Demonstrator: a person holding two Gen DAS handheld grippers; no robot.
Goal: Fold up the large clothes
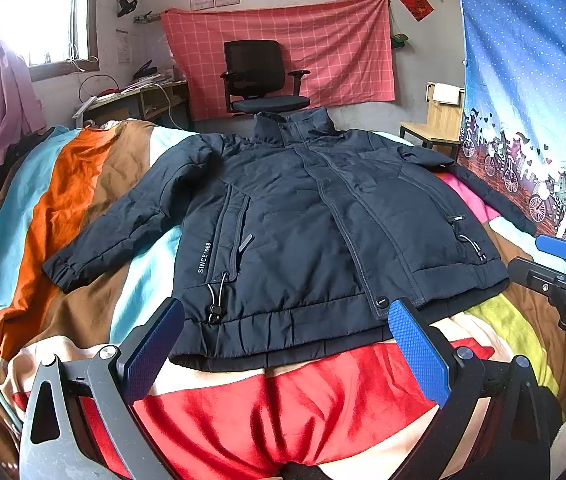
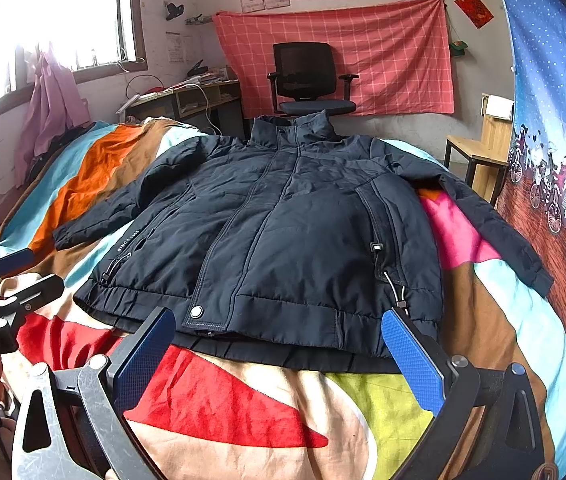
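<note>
A dark navy jacket (image 1: 303, 216) lies flat and face up on the bed, collar at the far end, hem nearest me, both sleeves spread outward. It also shows in the right wrist view (image 2: 283, 232). My left gripper (image 1: 287, 340) is open and empty, hovering just short of the hem near its left half. My right gripper (image 2: 279, 344) is open and empty, just short of the hem near its right half. The right gripper also appears at the right edge of the left wrist view (image 1: 563, 268), and the left gripper at the left edge of the right wrist view (image 2: 11, 280).
The bed is covered by a multicoloured blanket (image 1: 83, 200). A black office chair (image 1: 263, 76) stands beyond the bed's far end. A desk (image 1: 139, 100) is at the far left, a wooden chair (image 1: 439, 120) at the far right. A blue patterned curtain (image 1: 523, 100) hangs along the right.
</note>
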